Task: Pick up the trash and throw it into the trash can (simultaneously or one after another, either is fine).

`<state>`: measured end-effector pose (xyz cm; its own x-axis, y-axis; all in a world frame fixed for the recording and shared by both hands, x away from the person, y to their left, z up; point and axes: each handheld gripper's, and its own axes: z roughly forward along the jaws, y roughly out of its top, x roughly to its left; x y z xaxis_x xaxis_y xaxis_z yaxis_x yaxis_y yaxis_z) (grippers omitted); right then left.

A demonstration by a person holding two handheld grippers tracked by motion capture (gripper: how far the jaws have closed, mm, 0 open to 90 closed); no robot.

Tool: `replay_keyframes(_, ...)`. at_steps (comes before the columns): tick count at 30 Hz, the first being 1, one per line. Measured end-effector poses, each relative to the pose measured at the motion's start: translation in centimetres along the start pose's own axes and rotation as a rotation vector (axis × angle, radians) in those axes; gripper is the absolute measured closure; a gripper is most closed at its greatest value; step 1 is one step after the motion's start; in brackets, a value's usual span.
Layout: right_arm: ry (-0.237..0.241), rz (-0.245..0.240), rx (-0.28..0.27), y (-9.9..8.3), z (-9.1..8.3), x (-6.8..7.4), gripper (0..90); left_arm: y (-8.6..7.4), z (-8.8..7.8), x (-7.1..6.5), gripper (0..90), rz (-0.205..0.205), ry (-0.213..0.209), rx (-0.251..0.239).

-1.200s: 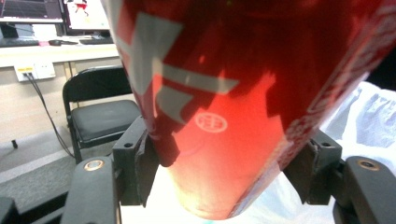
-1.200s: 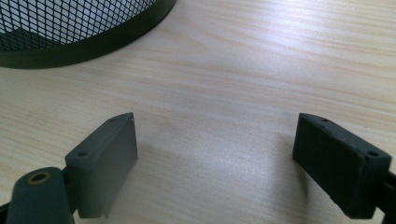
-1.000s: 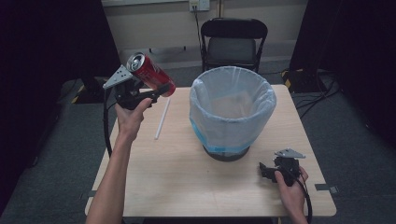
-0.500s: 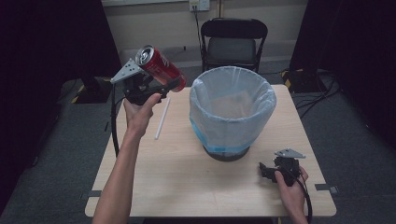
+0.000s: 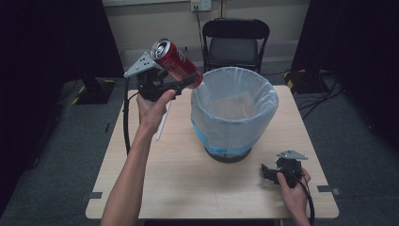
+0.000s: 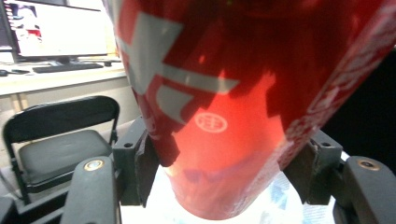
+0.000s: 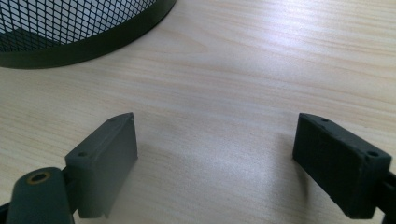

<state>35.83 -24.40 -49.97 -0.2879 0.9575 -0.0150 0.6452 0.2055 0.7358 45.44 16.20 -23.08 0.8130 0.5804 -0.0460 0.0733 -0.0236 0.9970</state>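
over the table (image 5: 179, 188), left gripper (image 5: 186, 84) clamps red can (image 5: 176, 63) beside bin (image 5: 234, 113).

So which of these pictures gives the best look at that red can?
The high view: the whole red can shows, tilted, clamped in the left gripper beside the lined bin. The left gripper view has its red side close up, cropped.

red can (image 6: 219, 116), white lettering (unreadable)

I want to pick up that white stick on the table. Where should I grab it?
Grab the white stick at its middle, coming straight down from above with the tool's jaws across its thin width. It lies flat on the table, long and narrow, so its long sides are the easiest to pinch.
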Motion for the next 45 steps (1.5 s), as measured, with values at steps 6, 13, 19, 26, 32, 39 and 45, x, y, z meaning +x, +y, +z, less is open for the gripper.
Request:
replay_keyframes(6,0.0,0.0,0.0,0.0,0.0,0.0,12.9,-0.2,1.4,-0.6,34.4,-0.014,-0.047,0.019)
replay_keyframes(13,0.0,0.0,0.0,0.0,0.0,0.0,12.9,-0.8,2.4,-0.9,34.2,-0.002,-0.067,0.034)
replay_keyframes(19,0.0,0.0,0.0,0.0,0.0,0.0,13.0,-0.9,3.0,-1.1,33.9,0.0,-0.096,0.037)
replay_keyframes(26,0.0,0.0,0.0,0.0,0.0,0.0,13.0,-1.2,3.6,-1.1,27.7,-0.006,-0.125,0.057)
replay_keyframes(32,0.001,-0.001,0.0,0.0,0.0,0.0,12.9,-1.3,3.7,-1.0,25.1,-0.009,-0.116,0.067)
replay_keyframes(39,0.001,-0.001,0.0,0.0,0.0,0.0,12.9,-1.3,3.2,-0.7,22.7,0.004,-0.099,0.066)
replay_keyframes(45,0.001,-0.001,0.0,0.0,0.0,0.0,12.9,-1.5,2.7,-0.3,22.8,-0.036,-0.098,0.059)
